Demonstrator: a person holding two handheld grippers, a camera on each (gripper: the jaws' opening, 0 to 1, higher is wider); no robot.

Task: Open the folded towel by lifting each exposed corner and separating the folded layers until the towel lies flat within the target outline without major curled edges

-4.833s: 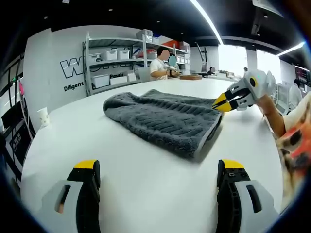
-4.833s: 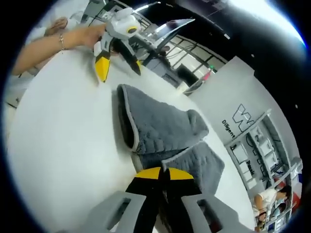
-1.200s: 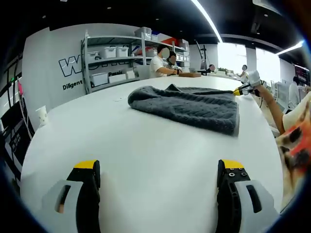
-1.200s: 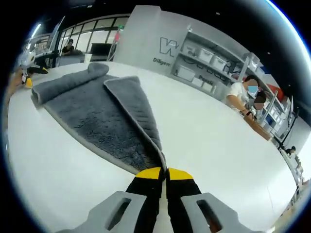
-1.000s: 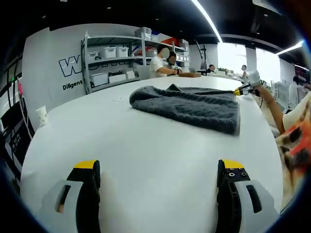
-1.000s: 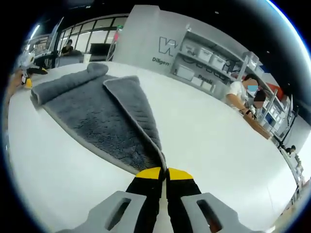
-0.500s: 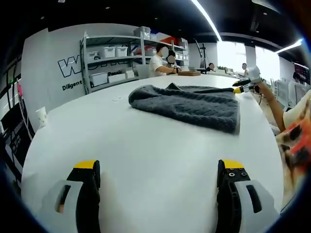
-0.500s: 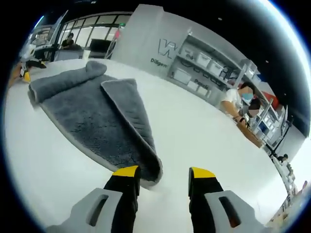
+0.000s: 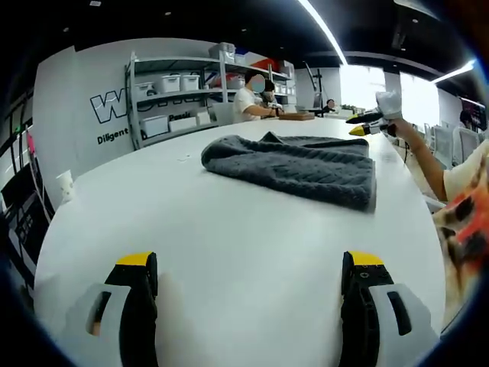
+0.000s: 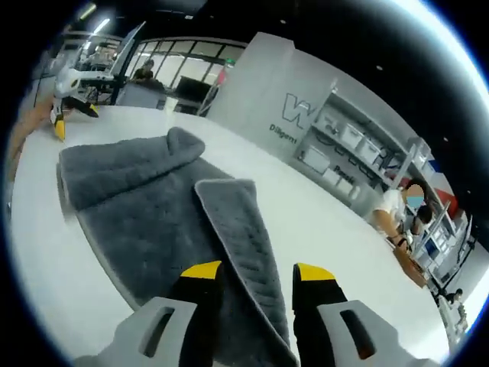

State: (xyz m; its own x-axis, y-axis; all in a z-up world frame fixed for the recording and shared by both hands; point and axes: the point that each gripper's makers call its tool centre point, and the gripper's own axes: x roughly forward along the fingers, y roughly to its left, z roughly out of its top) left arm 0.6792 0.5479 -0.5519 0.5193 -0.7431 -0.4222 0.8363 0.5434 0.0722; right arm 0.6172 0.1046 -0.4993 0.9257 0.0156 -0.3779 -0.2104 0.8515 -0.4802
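**Q:** Towel [image 10: 153, 222] half open on the white desk [image 9: 229, 252], what now? Grey terry, one triangular flap [image 10: 237, 229] doubled back across the middle, plus a rolled hump [image 10: 130, 164] at the far end. Can't make out any target outline on the desk.

**A:** Looks like mid-unfold, somewhere around halfway. Right claw [image 10: 248, 271] spread, nothing pinched, hovering right over the flap's near end in the right gripper view. Left claw [image 9: 250, 264] spread too, empty, hanging over bare desk well short of the towel in the left gripper view.

**Q:** Go for the flap first?

**A:** Probably. Pinch only the top layer at the flap's bound edge, near its tip, not both layers. Lift low, then peel outward, away from the fold line, so the pile side doesn't drag and curl. Worth bringing the left claw in to pin the flat layer while peeling, otherwise the whole towel likely slides on that smooth desk. Then same treatment for the rolled hump at the far end. Finish by tugging opposite corners to flatten curled borders.
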